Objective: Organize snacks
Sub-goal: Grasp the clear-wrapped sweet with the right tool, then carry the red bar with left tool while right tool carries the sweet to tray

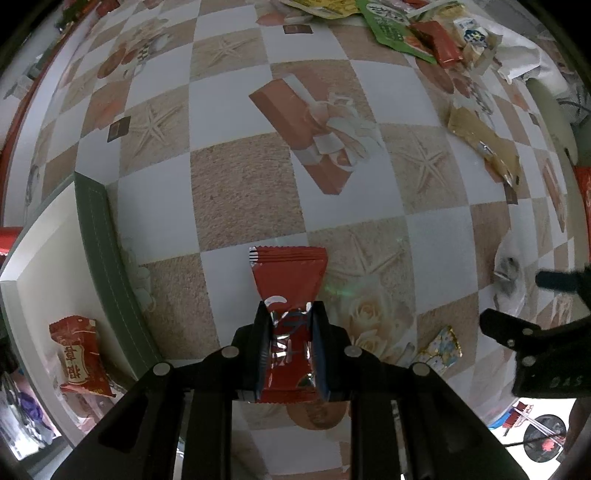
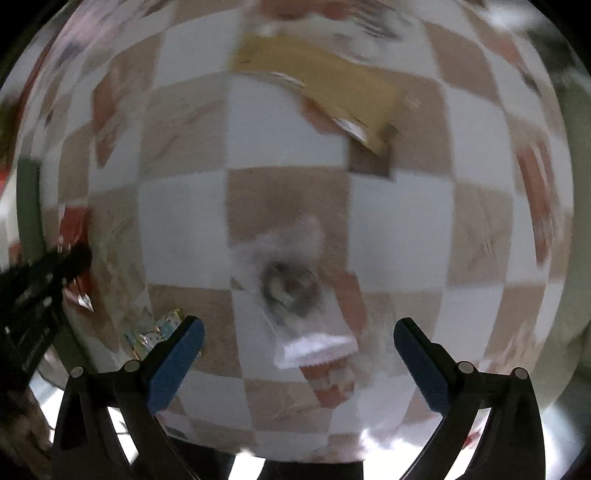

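Note:
My left gripper [image 1: 289, 314] points straight down and is shut on a red snack packet [image 1: 290, 280], which hangs above the checkered tablecloth [image 1: 240, 192]. To its left stands a green-rimmed white box [image 1: 96, 236] holding another red packet [image 1: 79, 354]. The right gripper [image 2: 298, 332] is open, blue pads wide apart, above a clear packet with a dark sweet [image 2: 291, 284]; nothing is between its pads. That clear packet [image 1: 508, 275] also shows at the right of the left wrist view, near the right gripper's black fingers [image 1: 517, 328]. The right wrist view is blurred.
A tan packet [image 1: 484, 144] [image 2: 321, 88] lies right of centre. A small blue-and-gold sweet [image 1: 441, 349] [image 2: 155, 332] sits between the grippers. A heap of green, red and white snack packets [image 1: 417, 29] fills the far right.

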A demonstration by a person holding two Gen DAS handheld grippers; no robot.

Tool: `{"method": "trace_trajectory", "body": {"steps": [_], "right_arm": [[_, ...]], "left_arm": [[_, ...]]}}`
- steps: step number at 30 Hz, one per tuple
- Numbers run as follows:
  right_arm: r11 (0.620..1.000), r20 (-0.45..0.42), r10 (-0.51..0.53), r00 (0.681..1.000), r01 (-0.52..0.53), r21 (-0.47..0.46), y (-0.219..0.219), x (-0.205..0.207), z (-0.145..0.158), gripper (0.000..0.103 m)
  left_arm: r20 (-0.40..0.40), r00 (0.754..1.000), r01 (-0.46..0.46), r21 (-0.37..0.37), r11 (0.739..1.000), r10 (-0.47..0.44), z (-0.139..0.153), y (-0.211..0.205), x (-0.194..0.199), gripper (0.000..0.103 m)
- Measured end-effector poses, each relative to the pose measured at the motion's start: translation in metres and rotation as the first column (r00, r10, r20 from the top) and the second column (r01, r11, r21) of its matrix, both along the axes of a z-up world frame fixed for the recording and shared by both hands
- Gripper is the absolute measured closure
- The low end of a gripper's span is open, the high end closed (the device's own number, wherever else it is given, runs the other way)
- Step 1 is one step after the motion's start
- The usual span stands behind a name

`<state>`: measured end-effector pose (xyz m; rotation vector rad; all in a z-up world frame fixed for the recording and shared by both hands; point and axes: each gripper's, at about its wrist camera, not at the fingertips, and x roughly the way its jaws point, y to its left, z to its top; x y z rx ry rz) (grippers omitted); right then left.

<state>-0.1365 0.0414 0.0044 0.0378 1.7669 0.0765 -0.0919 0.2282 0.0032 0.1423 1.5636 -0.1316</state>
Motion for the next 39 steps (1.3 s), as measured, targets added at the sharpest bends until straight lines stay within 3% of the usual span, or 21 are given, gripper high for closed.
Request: {"method": "trace_trajectory", "body": {"steps": [4,7,8,9,10,13,22,28,39], "right_arm": [[0.995,-0.019,0.099,0.995,-0.099,-0.001,0.011,0.002,-0.009,0.000],[0.993,-0.021,0.113,0.993,-0.113,-0.026,0.019,0.003,-0.011,0.020],[0.993,-0.013,0.118,0.993,-0.119,-0.028,0.019,0.001,-0.008,0.034],[0.992,-0.001,0.124,0.992,-0.124,-0.033,0.019,0.000,-0.004,0.060],[0.992,0.010,0.124,0.992,-0.124,-0.035,0.019,-0.001,0.001,0.074],[0.997,-0.014,0.073,0.997,-0.073,0.010,0.011,-0.019,0.003,0.074],[0.994,0.013,-0.036,0.999,0.035,0.100,-0.027,-0.021,0.024,0.074],[0.992,0.041,-0.039,0.998,0.033,0.124,-0.048,-0.002,0.047,0.074],[0.989,0.078,-0.019,0.997,0.007,0.147,-0.036,0.016,0.075,0.074]], "left_arm": [[0.001,1.000,-0.001,0.002,1.000,0.001,0.000,-0.003,-0.003,0.078],[0.000,1.000,0.000,0.004,1.000,0.000,0.001,-0.007,-0.004,0.077],[-0.002,1.000,-0.001,0.000,1.000,0.001,0.002,-0.008,-0.005,0.078],[-0.006,1.000,-0.003,-0.006,1.000,0.003,0.002,-0.008,-0.005,0.078],[-0.009,1.000,-0.006,-0.014,1.000,0.006,0.002,-0.008,-0.006,0.079],[-0.020,1.000,-0.019,-0.034,0.999,0.019,0.004,-0.006,-0.010,0.081],[0.019,0.997,-0.070,-0.106,0.992,0.073,0.032,0.000,-0.022,0.081],[0.063,0.994,-0.080,-0.132,0.988,0.089,0.055,0.004,-0.029,0.081],[0.126,0.979,-0.134,-0.175,0.975,0.157,0.091,0.035,-0.034,0.081]]}}
